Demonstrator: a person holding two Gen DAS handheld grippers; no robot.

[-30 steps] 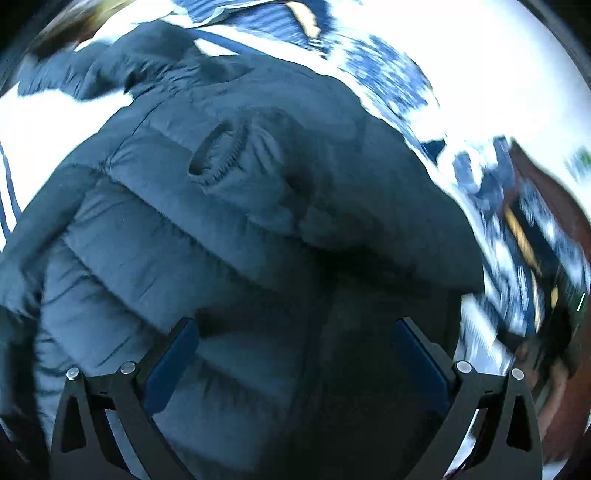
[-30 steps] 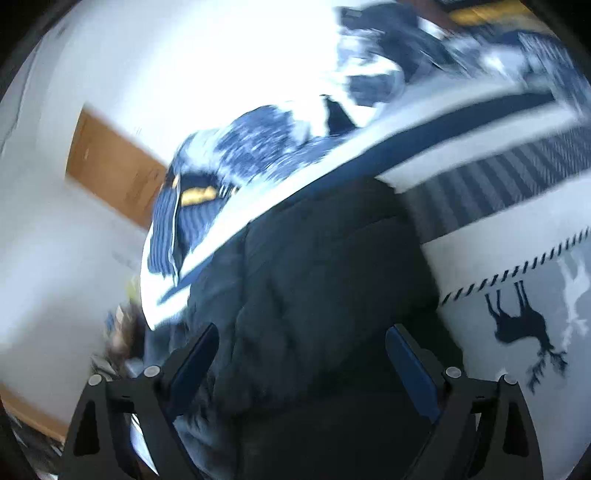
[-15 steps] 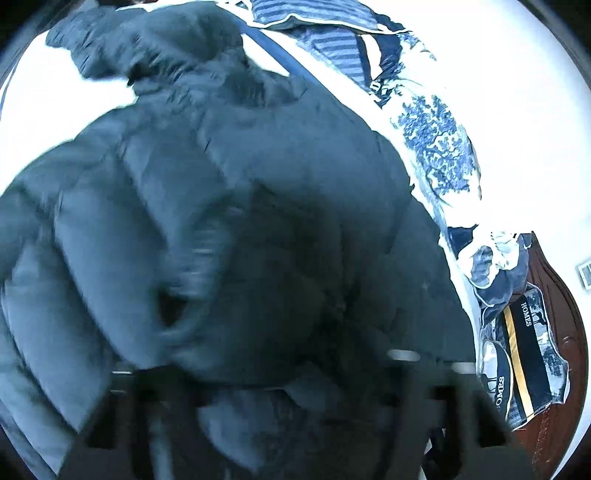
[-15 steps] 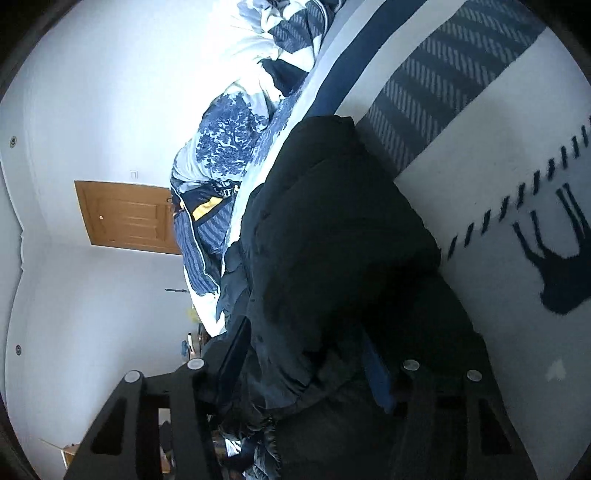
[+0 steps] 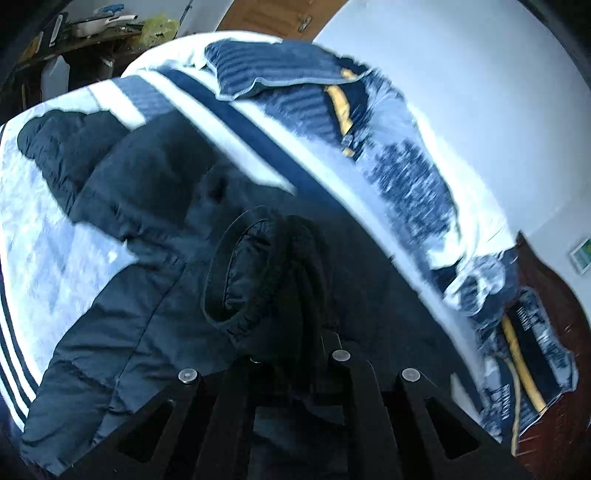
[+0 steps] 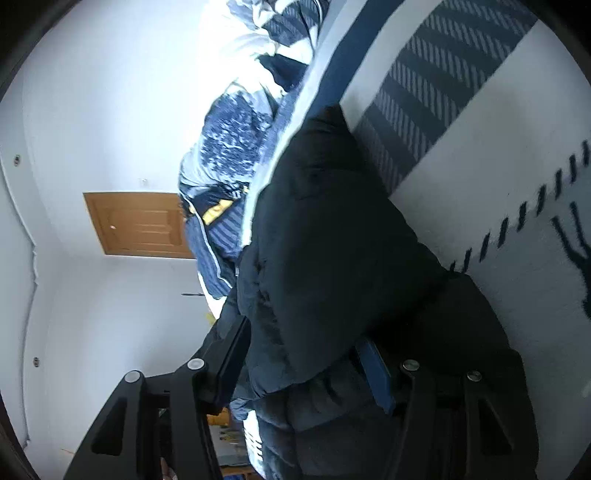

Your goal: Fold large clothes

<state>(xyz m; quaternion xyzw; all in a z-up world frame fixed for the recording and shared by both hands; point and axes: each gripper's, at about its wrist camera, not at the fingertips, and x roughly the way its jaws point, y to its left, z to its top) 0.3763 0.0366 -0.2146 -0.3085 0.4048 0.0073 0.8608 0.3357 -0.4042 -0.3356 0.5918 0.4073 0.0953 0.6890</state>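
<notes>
A dark navy puffer jacket [image 5: 147,302] lies on a striped bed cover [image 5: 258,125]. My left gripper [image 5: 295,345] is shut on the jacket's sleeve near its elastic cuff [image 5: 255,273], and the cuff stands up just ahead of the fingers, hiding their tips. In the right wrist view the jacket [image 6: 332,240] bulges as a thick fold. My right gripper [image 6: 306,365] is closed on that fold's edge, with a blue pad [image 6: 375,369] on one side and the other finger [image 6: 232,354] pressed against the fabric.
A bunched blue and white duvet with pillows [image 5: 406,177] lies along the bed beside the wall. A wooden headboard [image 5: 554,306] is at the right, a cluttered desk [image 5: 92,29] at the top left, and a brown door [image 6: 144,225] in the wall. The bed cover [image 6: 498,177] spreads to the right of the jacket.
The left jaws went from wide open above the jacket to shut on the sleeve and carried it sideways. The right jaws narrowed onto the jacket's fold and the gripper rolled and sank.
</notes>
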